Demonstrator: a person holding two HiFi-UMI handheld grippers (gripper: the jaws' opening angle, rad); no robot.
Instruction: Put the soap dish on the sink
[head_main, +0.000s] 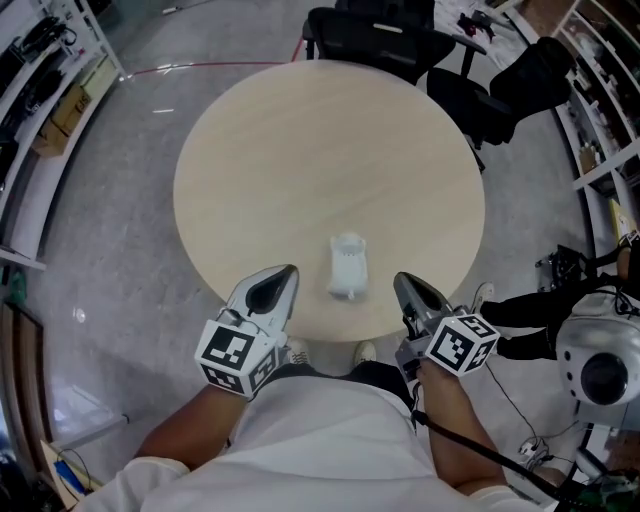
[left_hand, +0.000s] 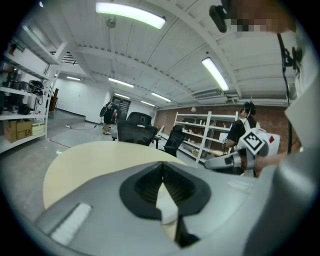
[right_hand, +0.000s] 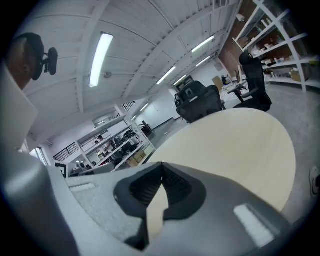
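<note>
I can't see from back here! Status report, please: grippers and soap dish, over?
Left gripper and right gripper: jaws shut, empty. Soap dish on table, between them, not held. No sink in view; nothing blocking the dish.

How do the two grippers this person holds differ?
The left gripper sits left of the soap dish and angles rightward; the right gripper sits right of it and angles leftward. The left shows a pale top face, the right looks darker. Both are shut and empty.
</note>
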